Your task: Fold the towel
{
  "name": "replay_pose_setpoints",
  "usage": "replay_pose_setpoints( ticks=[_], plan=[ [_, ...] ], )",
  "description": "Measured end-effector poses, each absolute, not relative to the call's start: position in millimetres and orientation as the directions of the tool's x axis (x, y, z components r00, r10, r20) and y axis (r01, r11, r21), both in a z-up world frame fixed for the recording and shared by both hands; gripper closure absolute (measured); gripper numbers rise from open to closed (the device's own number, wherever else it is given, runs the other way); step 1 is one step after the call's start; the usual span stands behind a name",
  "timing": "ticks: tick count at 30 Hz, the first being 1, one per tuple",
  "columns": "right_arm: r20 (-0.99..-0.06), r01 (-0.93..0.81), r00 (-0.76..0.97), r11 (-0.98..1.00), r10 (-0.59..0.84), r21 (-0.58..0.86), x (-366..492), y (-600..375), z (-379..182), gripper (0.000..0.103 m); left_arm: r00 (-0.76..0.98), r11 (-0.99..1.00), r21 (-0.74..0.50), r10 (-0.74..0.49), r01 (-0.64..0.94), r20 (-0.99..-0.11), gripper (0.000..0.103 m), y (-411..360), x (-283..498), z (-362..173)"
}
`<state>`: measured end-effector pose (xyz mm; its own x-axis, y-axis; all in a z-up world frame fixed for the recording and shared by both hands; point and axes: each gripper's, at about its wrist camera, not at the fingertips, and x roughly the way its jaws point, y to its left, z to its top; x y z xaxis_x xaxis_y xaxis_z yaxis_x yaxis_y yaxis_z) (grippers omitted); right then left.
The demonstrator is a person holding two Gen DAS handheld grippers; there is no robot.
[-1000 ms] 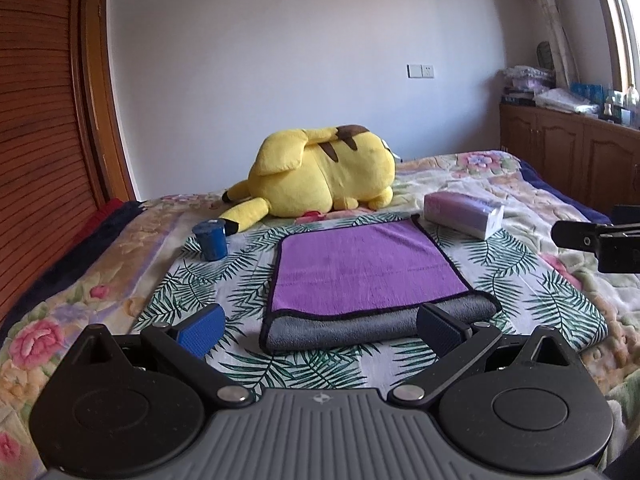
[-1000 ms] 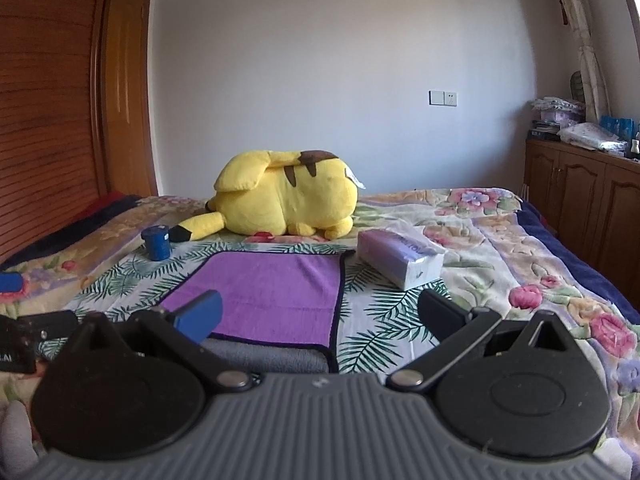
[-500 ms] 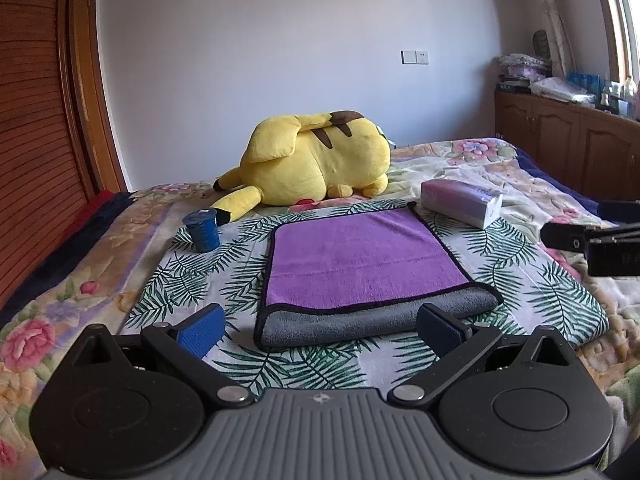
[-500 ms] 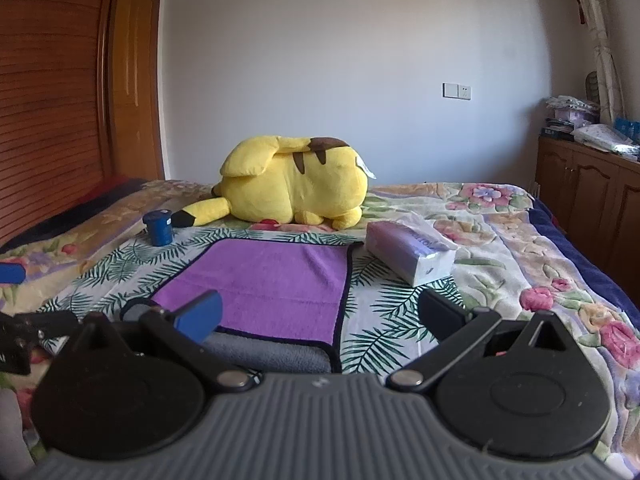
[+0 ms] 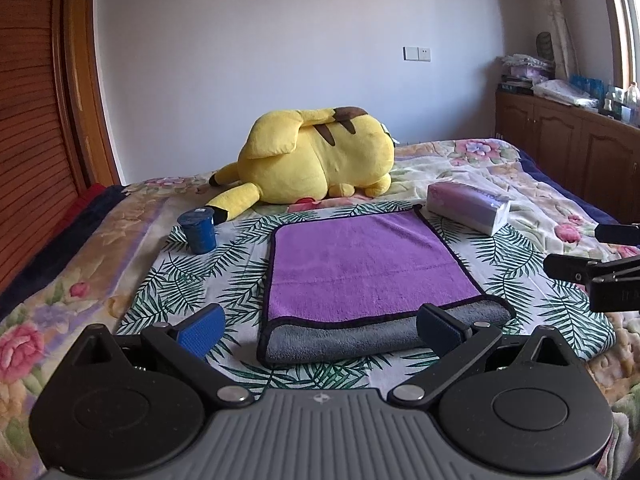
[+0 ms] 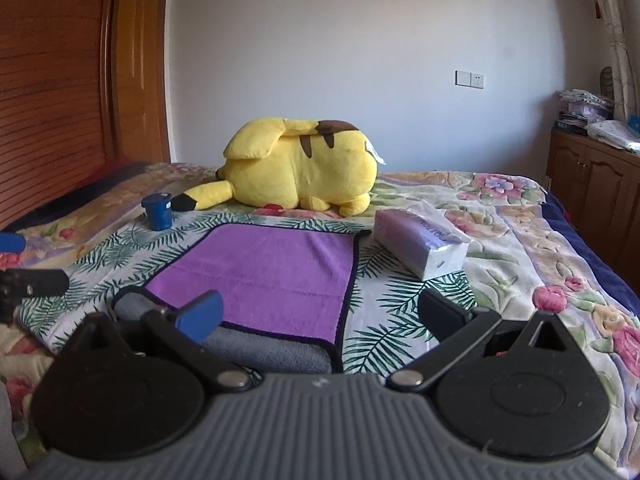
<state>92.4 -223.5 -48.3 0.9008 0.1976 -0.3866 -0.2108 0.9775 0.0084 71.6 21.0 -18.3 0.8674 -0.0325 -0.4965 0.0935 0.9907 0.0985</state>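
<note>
Towel axis: purple towel (image 5: 368, 264) with black piping lies flat on the bed (image 5: 100, 240), folded over so its grey underside shows as a thick roll along the near edge; its long axis runs away from the cameras toward the yellow plush toy (image 5: 316, 156).
Towel place: middle of the palm-leaf sheet (image 5: 200, 276), between the blue cup (image 5: 197, 230) and the tissue pack (image 5: 468, 208).
Left tongs: left tongs (image 5: 320, 326) spread wide, gripping nothing, low over the sheet just short of the grey fold; the fold sits between the two fingers in the left wrist view, not touched.
Right tongs: right tongs (image 6: 320, 314) also spread wide and empty, over the towel's (image 6: 264, 276) near right corner; the blue pad overlaps the purple face in view, contact cannot be told.
Edges: far edge stops near the plush toy (image 6: 300, 164); far right corner close to the tissue pack (image 6: 420, 240); cup (image 6: 158, 210) well apart on the left.
Open room: bare leaf-print sheet on both long sides of the towel and in front of the fold.
</note>
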Motion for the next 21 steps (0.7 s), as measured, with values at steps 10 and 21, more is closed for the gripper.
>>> replay_pose_setpoints(
  ticks=[10, 21],
  plan=[
    [-0.427, -0.239, 0.879, 0.971, 0.212, -0.011, 116.2, -215.6, -57.1, 0.000, 0.850, 0.990, 0.094, -0.039, 0.104, -0.525, 0.000, 27.1, 96.3, -24.2],
    [-0.490, -0.268, 0.837, 0.963, 0.242, 0.019, 140.2, -214.4, -69.8, 0.012, 0.819, 0.992, 0.070, -0.046, 0.104, -0.571, 0.009, 40.9, 133.3, -39.6]
  ],
)
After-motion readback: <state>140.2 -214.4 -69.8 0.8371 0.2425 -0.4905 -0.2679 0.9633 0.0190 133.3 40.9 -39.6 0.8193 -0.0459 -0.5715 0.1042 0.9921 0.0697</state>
